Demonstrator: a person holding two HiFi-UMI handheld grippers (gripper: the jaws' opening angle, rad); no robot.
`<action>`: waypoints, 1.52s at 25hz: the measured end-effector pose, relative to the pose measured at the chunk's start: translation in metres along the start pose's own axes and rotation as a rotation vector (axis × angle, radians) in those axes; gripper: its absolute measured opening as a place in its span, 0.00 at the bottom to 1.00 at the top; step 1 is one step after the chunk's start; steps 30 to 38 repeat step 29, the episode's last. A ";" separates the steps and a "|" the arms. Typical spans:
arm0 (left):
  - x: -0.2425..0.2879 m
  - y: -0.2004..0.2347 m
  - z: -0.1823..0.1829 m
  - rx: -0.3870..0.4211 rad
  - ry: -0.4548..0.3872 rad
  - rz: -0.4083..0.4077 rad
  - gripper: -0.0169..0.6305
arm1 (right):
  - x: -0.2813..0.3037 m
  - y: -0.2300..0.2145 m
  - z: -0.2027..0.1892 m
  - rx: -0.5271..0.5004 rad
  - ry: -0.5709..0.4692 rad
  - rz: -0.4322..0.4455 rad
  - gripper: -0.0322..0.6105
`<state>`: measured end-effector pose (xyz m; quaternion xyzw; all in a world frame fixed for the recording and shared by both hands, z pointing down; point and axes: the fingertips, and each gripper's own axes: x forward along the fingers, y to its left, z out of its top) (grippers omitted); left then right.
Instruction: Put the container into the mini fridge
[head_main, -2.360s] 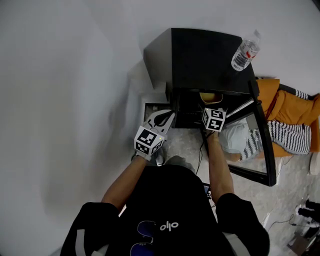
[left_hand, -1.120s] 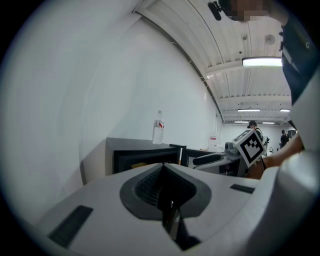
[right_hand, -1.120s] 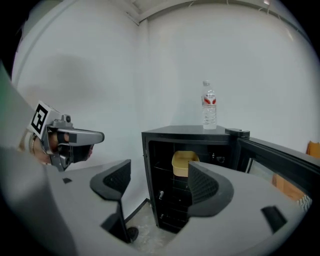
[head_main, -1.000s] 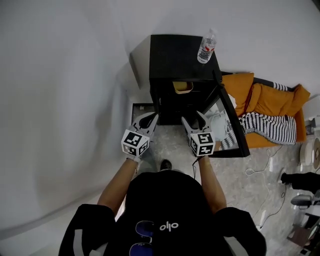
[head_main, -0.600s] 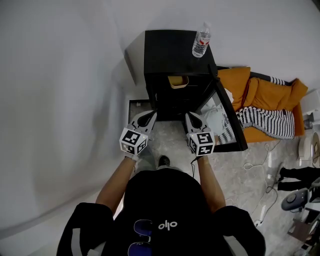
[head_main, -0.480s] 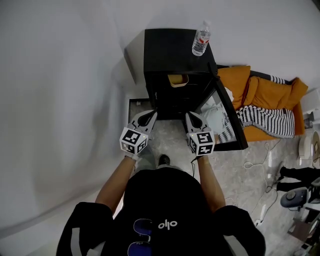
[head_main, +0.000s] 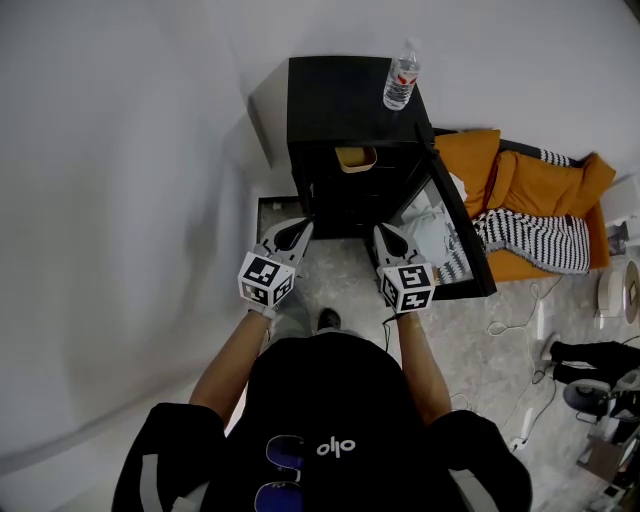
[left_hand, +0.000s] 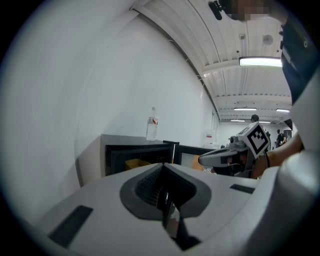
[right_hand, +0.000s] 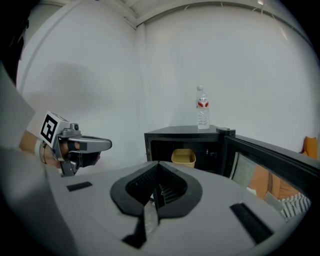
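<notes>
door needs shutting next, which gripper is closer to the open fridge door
Right. The right gripper, jaws shut and empty, sits just beside the inner face of the fridge door. The left gripper is farther off, across the mini fridge opening.

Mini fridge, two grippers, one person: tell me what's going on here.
A person faces the mini fridge with a gripper in each hand. The yellow container already sits inside, and the door hangs open to the person's right. The left gripper and right gripper are both shut and empty, held short of the fridge. A water bottle stands on top.
</notes>
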<state>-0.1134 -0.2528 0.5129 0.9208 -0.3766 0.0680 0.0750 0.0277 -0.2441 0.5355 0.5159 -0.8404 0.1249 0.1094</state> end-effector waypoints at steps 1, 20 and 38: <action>0.000 0.000 0.001 0.000 -0.001 0.000 0.04 | 0.000 0.000 0.001 -0.001 0.000 0.001 0.06; 0.002 -0.002 -0.002 -0.006 0.002 0.000 0.04 | -0.001 0.000 0.003 0.001 -0.004 0.018 0.06; -0.002 -0.001 -0.002 -0.010 0.000 0.005 0.04 | -0.002 0.000 0.001 0.010 -0.003 0.016 0.06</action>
